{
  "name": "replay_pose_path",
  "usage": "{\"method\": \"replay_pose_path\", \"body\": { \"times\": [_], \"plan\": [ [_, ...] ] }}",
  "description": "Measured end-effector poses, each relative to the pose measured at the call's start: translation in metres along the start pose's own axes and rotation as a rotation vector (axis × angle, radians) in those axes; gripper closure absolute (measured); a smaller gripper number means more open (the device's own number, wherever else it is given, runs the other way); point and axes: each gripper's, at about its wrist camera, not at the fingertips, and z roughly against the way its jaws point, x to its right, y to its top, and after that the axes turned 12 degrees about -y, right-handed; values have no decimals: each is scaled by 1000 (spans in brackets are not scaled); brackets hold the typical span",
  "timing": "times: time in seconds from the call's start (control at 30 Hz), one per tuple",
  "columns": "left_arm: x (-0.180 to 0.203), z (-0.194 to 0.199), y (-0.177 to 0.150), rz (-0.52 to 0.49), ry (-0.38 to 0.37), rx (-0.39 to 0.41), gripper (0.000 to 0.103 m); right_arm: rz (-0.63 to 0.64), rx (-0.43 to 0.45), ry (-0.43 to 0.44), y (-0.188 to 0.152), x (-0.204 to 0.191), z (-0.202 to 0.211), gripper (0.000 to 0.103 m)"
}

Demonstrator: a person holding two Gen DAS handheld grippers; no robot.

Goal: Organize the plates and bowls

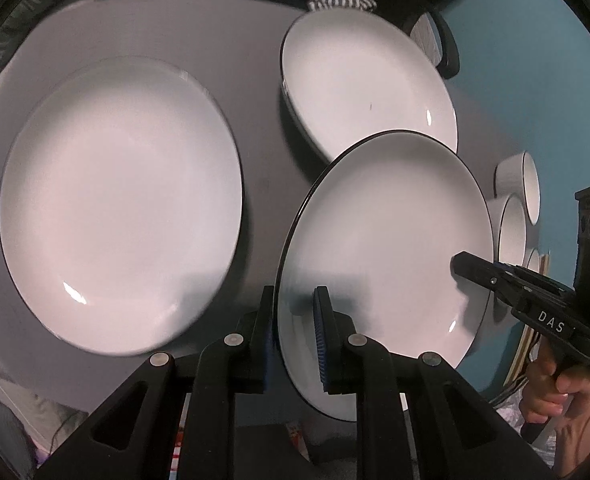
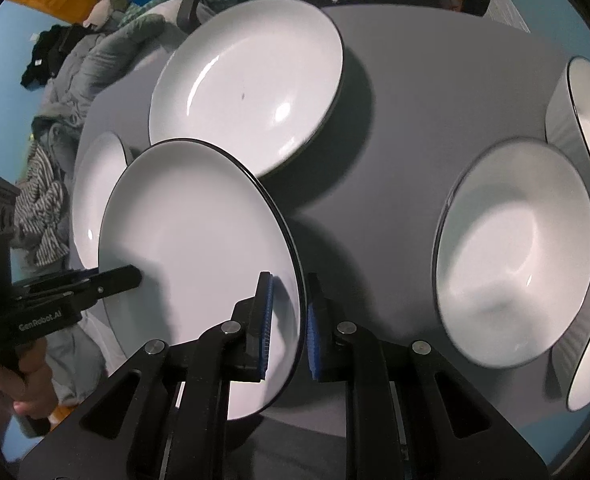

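The left hand-held gripper (image 1: 295, 336) and the right hand-held gripper (image 2: 289, 328) each pinch an edge of one round white plate with a thin dark rim (image 1: 387, 248), holding it tilted above the grey surface (image 1: 255, 152). Two more white plates (image 1: 119, 204) lie flat there. White bowls (image 2: 515, 252) sit near the right side.

Three plates (image 1: 383, 240), three bowls (image 2: 515, 252)
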Motion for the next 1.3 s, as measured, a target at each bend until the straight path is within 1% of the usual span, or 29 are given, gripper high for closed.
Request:
{"method": "replay_pose_path", "body": {
  "times": [0.33,0.37,0.53,0.67,0.93,1.23,1.3],
  "plan": [
    [5,10,63,-22,20,36,85,7,24,-10,40,-4,4,88],
    [5,10,68,-21,22,37,85,5,25,-9,46,-10,5,88],
    [2,9,93,-13,46,35,84,17,21,-11,70,-12,0,88],
    [6,0,105,-17,73,34,83,24,13,1,88,-11,-3,87],
    [2,-8,126,1,98,13,83,16,-14,21,108,-9,-14,87],
    [6,-15,140,-4,113,-2,82,17,-40,15,120,-4,-18,87],
    [5,-16,140,5,108,-19,82,22,-41,4,120,-4,-18,87]
  ]
}}
